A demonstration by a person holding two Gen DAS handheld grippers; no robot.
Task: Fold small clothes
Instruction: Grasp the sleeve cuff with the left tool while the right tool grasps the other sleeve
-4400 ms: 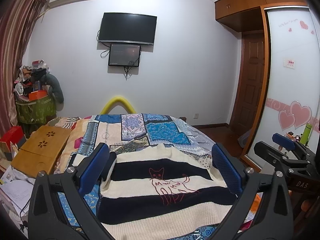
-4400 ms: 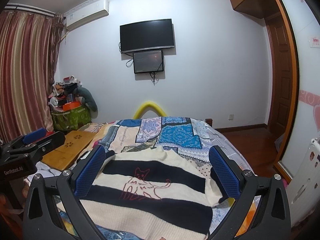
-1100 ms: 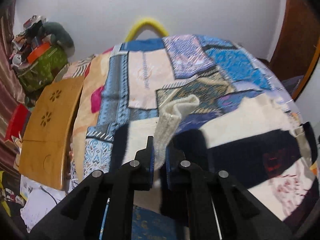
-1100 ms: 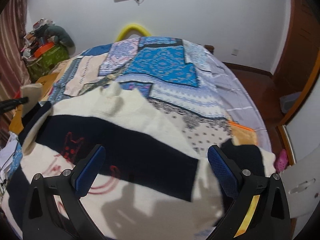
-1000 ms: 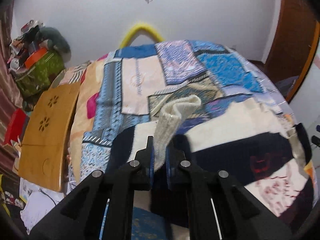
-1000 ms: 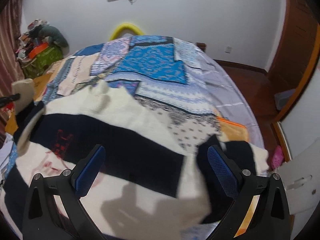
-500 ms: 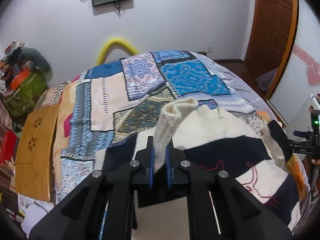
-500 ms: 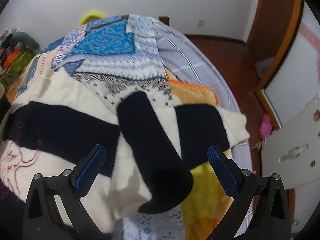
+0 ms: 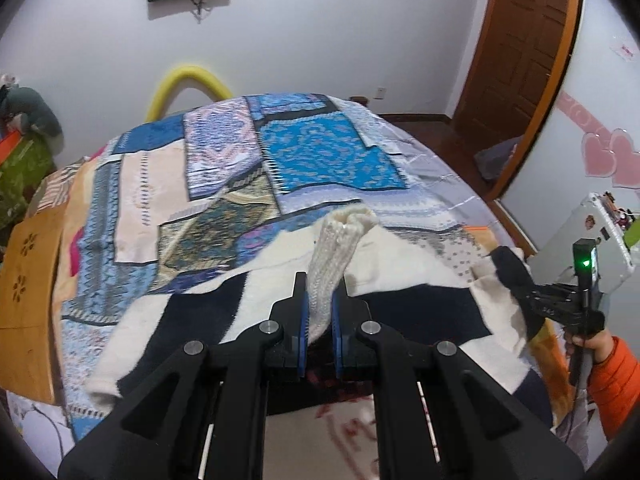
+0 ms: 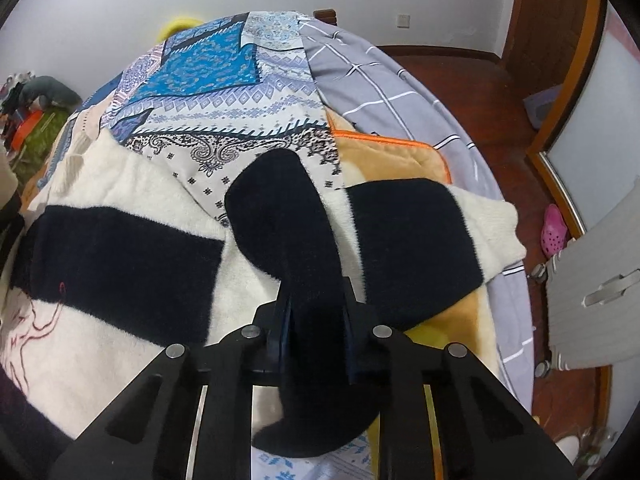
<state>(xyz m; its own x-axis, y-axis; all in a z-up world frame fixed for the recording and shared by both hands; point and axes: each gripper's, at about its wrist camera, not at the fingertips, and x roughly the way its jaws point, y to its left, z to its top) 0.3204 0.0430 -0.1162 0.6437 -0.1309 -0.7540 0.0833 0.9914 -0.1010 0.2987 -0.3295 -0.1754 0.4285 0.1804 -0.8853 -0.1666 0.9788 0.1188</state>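
Both tools are matte black plastic. The left claw (image 9: 319, 312) has two angular black arms, each with a pair of round silver screw heads, narrow white slots further back, and blue ridged pads (image 9: 303, 320) on the inner faces of its fingers. The right claw (image 10: 316, 312) has the same build, with silver screws and dark blue pads (image 10: 285, 320). Behind it, a small green light (image 9: 585, 263) glows on an upright black block, and the hand (image 9: 596, 342) on the handle wears a bright orange quilted sleeve (image 9: 614, 384).
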